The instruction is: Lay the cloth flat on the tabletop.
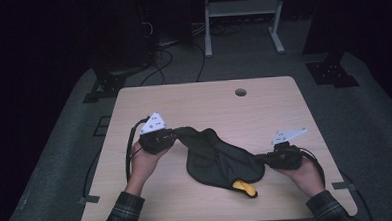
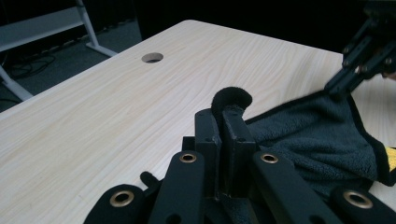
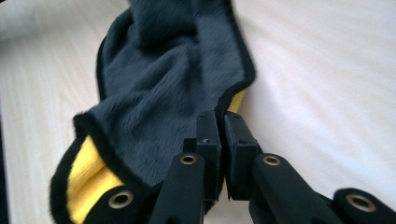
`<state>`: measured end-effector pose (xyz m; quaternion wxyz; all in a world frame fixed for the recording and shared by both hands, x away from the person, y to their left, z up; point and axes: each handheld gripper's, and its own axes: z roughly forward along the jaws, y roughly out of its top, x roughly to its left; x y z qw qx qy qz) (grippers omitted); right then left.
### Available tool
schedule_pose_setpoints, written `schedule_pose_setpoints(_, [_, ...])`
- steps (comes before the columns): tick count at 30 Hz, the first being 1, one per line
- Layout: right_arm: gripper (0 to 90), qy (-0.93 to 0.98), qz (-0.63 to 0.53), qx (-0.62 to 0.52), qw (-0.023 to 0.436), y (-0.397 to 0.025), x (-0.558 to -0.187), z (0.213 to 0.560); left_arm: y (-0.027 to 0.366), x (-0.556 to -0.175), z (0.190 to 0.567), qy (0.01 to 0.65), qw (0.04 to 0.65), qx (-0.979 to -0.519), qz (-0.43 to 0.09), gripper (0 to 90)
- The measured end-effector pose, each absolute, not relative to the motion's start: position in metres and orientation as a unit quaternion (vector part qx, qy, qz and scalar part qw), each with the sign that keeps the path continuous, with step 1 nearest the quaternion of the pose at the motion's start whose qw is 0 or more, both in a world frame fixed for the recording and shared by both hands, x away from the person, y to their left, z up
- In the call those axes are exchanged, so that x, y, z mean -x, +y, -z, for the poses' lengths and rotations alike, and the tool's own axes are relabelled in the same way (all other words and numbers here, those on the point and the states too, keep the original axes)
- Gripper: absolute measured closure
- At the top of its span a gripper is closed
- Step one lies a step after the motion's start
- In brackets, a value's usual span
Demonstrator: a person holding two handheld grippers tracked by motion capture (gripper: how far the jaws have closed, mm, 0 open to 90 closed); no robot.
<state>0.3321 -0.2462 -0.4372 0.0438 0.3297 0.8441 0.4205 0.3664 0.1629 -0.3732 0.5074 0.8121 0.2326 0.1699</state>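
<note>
A dark grey cloth [image 1: 216,157] with a black hem and a yellow underside [image 1: 246,187] hangs slack between my two grippers over the wooden table [image 1: 203,102]. My left gripper [image 1: 172,136] is shut on one corner of the cloth [image 2: 231,99], which pokes out above the closed jaws. My right gripper [image 1: 262,160] is shut on the opposite edge of the cloth [image 3: 177,88], with yellow showing beside the jaws [image 3: 86,175]. The right gripper [image 2: 343,86] also appears far off in the left gripper view, pinching the cloth's far corner.
A round cable hole [image 1: 240,92] sits near the table's far edge. Beyond the table stand a white frame [image 1: 242,11] and cables on the floor [image 1: 166,56]. A person's hands and plaid sleeves [image 1: 119,211] enter from the near edge.
</note>
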Motion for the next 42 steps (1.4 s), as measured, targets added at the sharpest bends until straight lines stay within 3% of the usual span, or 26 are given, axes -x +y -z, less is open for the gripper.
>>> schedule_pose_setpoints(10, [85.7,0.819,-0.46,-0.328,0.101,-0.263,-0.349,0.403,0.172,-0.367,0.369,0.255,0.512,-0.803,-0.166,86.0])
schedule_pose_setpoints(42, [86.0,0.765,-0.518,-0.326,0.2,-0.285,-0.384,0.315,0.194,-0.37,0.339,0.277,0.569,-0.752,-0.186,86.0])
